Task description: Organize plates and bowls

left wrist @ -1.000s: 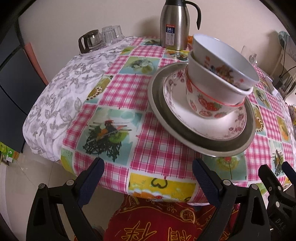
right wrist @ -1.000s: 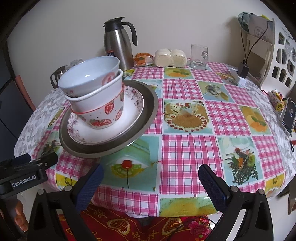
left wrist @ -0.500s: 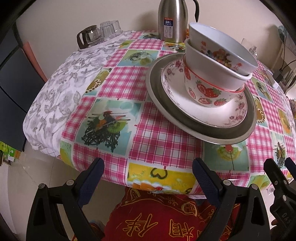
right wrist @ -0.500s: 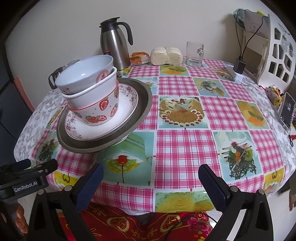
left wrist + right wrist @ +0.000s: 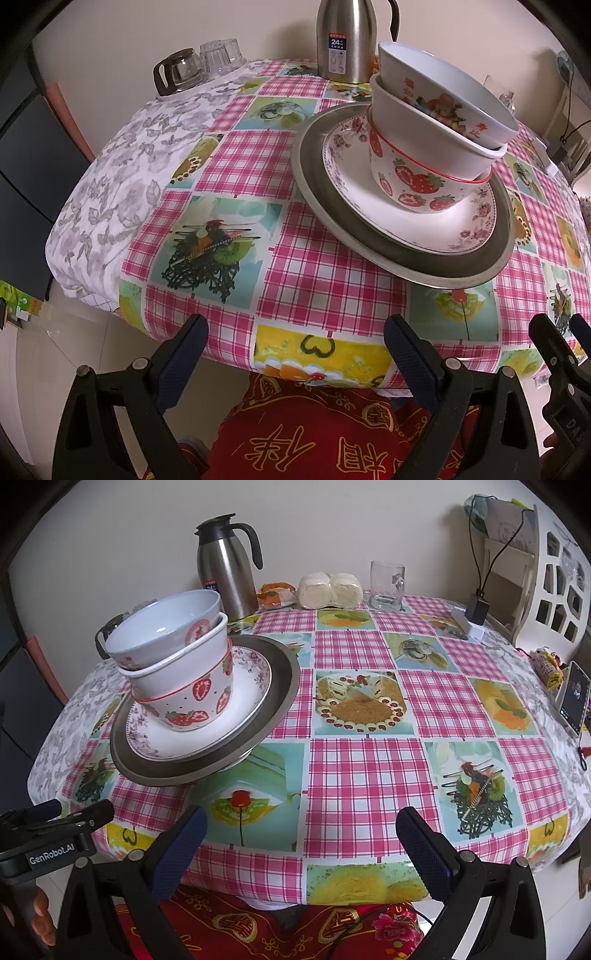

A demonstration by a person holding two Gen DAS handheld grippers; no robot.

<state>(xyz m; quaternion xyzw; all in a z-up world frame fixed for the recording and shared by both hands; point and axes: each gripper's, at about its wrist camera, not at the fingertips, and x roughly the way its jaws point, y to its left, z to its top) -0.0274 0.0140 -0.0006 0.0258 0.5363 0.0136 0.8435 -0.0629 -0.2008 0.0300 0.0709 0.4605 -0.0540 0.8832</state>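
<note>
1. Stack position: the dishes stand on the left part of the bench [image 5: 362,775], near its front edge. A grey metal plate [image 5: 284,686] carries a floral plate [image 5: 255,698]; on that sits a strawberry bowl [image 5: 195,701], with a white bowl [image 5: 166,635] nested in it.
2. Stack condition: the white bowl sits tilted in the strawberry bowl, and the metal plate appears to tip up at one side. The pile looks unsteady.
3. Left claw [image 5: 295,354]: fingers apart, empty, hovering off the near edge of the bench, clear of the stack.
4. Right claw [image 5: 301,842]: fingers apart, empty, likewise off the near edge, with the stack to its left.
5. Step in hand, as judged: a return to the pile, or a finish. Nothing is gripped.
6. Recommended practice: steady the metal plate's rim with one claw before the other touches a bowl; seat the top bowl level; approach low and slow.
7. Hazard: the thermos [image 5: 229,572] and glass mug [image 5: 386,585] stand at the far edge, well apart from the stack.
</note>
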